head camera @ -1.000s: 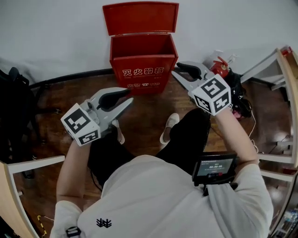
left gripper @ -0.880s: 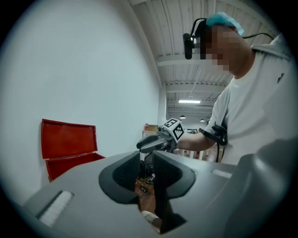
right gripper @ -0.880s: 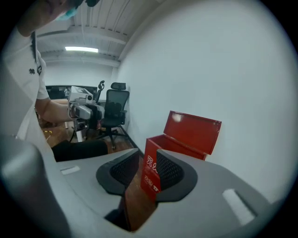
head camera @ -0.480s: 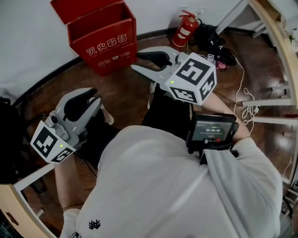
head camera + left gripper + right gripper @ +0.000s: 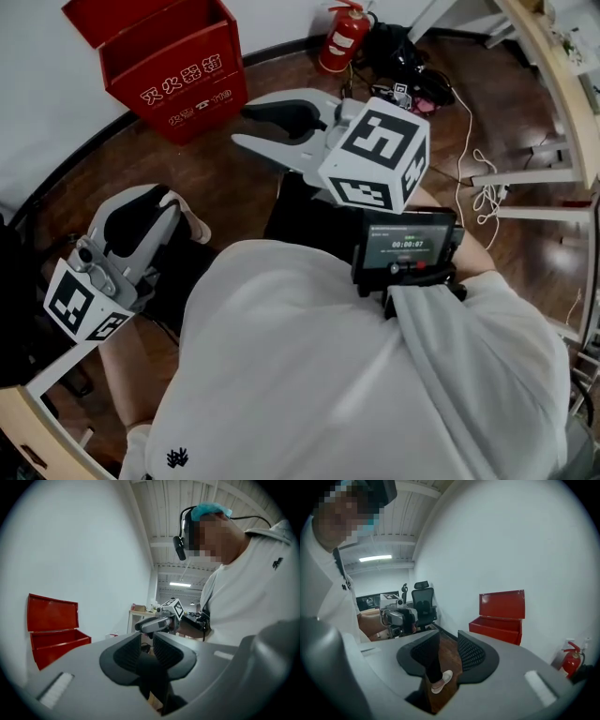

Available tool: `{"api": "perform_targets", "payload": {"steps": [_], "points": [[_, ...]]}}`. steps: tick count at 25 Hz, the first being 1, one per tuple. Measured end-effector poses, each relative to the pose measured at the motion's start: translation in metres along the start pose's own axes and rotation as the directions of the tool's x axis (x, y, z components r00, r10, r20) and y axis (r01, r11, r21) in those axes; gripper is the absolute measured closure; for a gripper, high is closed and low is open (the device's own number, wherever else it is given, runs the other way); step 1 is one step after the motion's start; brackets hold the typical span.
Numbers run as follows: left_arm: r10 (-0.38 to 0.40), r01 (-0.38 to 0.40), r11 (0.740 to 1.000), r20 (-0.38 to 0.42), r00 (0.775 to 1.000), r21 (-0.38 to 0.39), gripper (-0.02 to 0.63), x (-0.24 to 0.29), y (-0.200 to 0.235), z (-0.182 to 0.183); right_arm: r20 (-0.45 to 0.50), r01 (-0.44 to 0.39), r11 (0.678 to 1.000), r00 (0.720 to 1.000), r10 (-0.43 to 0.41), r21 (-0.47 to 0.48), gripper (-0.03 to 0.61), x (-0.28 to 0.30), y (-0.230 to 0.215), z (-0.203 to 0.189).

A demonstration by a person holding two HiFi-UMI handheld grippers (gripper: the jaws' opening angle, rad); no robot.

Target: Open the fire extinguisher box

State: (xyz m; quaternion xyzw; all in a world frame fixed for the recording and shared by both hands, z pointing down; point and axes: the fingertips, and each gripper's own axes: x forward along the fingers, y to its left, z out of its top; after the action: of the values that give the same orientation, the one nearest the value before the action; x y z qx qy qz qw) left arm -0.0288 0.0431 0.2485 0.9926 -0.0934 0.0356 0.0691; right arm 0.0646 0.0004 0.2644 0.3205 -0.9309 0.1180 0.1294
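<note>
Your left gripper is held low at your left side, beside your thigh, and it aims forward over the wooden floor. Its jaws stand a narrow gap apart with nothing between them.

Your right gripper is higher, out in front of your chest, pointing left toward the red box. Its jaws are parted wider and empty, and only your leg and a pale shoe show through the gap.

The box stands on the floor against the white wall, well apart from both grippers. Its lid is up and leans back on the wall. White characters, 灭火器箱, run across its front. A smaller line beneath them is too small to read.

A red extinguisher stands to the box's right. A screen by your right forearm shows digits too small to read.
</note>
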Motion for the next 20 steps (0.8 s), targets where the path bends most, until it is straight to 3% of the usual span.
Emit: {"api": "perform_targets", "payload": {"steps": [20], "points": [[-0.02, 0.02, 0.999, -0.004, 1.0, -0.03, 0.534, 0.0068, -0.0036, -0.0077, 0.015, -0.02, 1.0, 1.0, 0.019, 0.013, 0.465, -0.0007, 0.0071, 0.007]]}}
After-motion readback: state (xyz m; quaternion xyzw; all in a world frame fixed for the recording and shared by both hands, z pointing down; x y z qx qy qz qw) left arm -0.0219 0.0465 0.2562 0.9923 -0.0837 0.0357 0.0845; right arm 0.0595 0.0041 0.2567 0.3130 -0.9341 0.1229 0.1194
